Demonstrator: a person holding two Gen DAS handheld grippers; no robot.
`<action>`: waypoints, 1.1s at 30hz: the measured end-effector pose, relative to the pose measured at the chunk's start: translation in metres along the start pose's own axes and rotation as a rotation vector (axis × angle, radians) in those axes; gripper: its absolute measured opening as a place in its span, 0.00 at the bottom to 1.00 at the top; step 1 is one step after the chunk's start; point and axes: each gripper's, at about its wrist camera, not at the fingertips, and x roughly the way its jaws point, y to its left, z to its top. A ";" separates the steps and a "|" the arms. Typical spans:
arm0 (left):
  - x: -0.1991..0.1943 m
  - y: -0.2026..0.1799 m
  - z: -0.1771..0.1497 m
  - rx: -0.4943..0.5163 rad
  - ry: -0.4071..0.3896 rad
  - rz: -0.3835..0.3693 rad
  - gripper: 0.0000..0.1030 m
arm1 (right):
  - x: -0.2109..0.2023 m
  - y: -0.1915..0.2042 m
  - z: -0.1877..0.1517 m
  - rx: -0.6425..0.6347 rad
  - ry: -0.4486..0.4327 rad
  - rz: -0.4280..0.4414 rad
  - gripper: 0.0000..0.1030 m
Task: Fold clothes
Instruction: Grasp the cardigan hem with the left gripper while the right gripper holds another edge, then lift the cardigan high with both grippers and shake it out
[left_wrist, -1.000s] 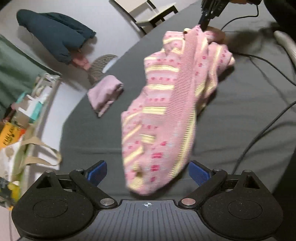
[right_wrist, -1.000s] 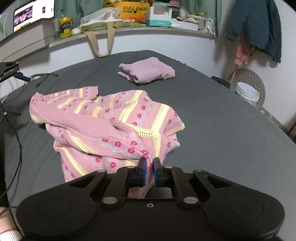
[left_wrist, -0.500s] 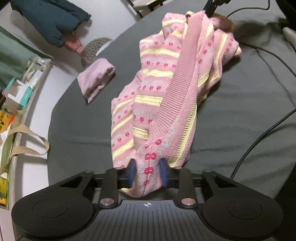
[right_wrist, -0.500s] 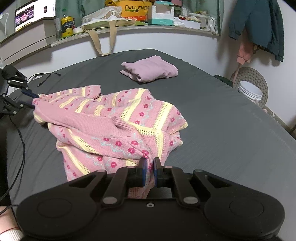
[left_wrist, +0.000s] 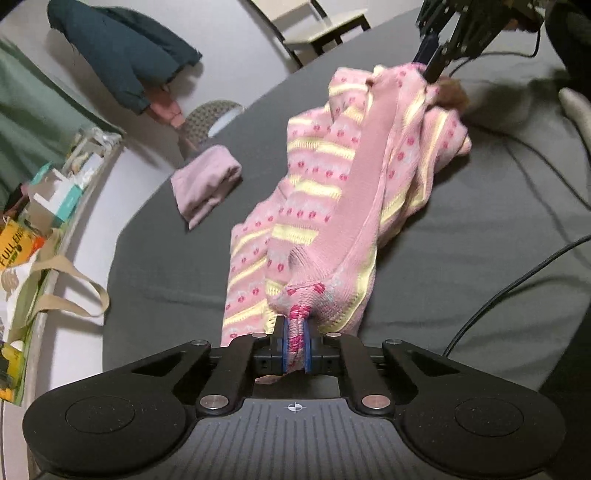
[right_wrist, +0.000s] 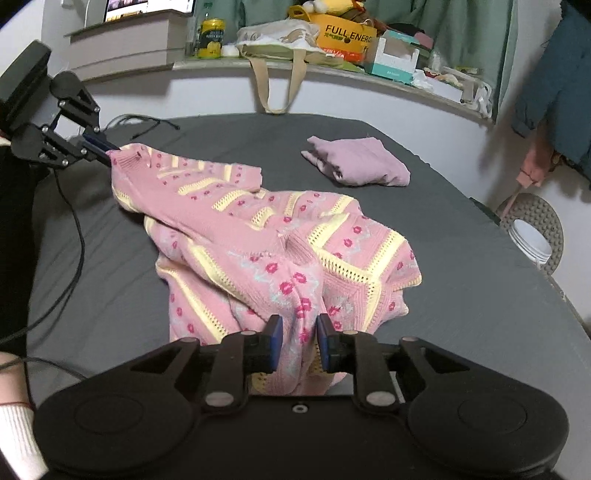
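Dark table (right_wrist: 461, 280) | your left claw (left_wrist: 294, 345) pinches sweater (right_wrist: 280, 240) | right claw (right_wrist: 298, 341) parted, hem between its pads.

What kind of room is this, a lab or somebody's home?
Most likely a lived-in home room. A dark jacket hangs on the wall, a cluttered ledge holds boxes and a tote bag, and a folded mauve garment lies on the grey surface.

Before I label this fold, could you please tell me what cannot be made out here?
Sweater sleeves and hem: both views, buried in its own bunched folds.
Right gripper grip: right wrist view, fabric fills the gap between the jaws; clamped or loose unclear.
Monitor text: right wrist view, too small, cut by the top edge.
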 end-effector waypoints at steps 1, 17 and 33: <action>-0.002 0.000 0.001 -0.001 -0.010 0.008 0.07 | -0.002 -0.001 0.001 0.011 -0.016 -0.002 0.24; -0.014 -0.003 0.023 -0.045 -0.042 0.247 0.07 | -0.009 0.021 0.010 -0.031 -0.065 -0.214 0.07; -0.141 0.044 0.122 -0.160 -0.355 0.847 0.08 | -0.176 0.096 0.093 -0.254 -0.565 -1.041 0.07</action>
